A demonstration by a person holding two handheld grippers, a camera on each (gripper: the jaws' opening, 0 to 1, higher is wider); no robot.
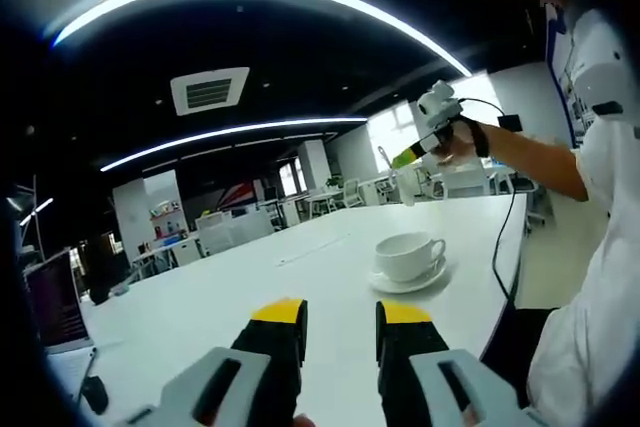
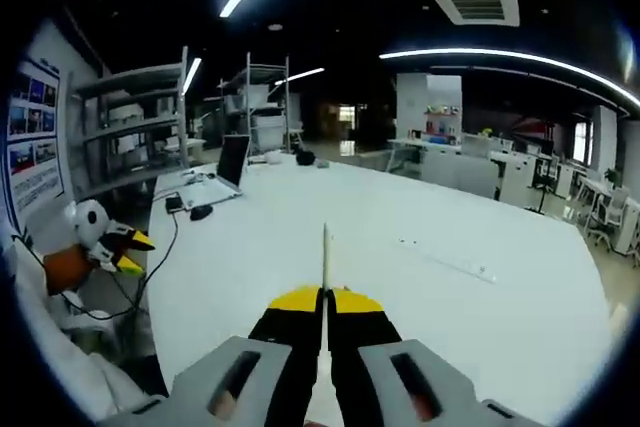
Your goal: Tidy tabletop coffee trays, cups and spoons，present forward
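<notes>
A white coffee cup (image 1: 411, 252) stands on a white saucer (image 1: 392, 284) on the white table (image 1: 250, 297), a little ahead and right of my left gripper (image 1: 342, 315). That gripper is open, with nothing between its yellow-tipped jaws. My right gripper (image 2: 326, 299) is shut on a thin pale spoon (image 2: 325, 257), whose end sticks up past the jaw tips. In the left gripper view the right gripper (image 1: 408, 155) is held high above the table's far side by a person's hand (image 1: 452, 139). In the right gripper view the left gripper (image 2: 130, 239) shows at the far left.
An open laptop (image 2: 228, 165) with a mouse (image 2: 201, 212) sits at the table's far left corner, cables trailing off the edge. A long thin strip (image 2: 448, 260) lies on the tabletop. A cable (image 1: 505, 237) hangs from the raised hand. Shelves and desks stand beyond.
</notes>
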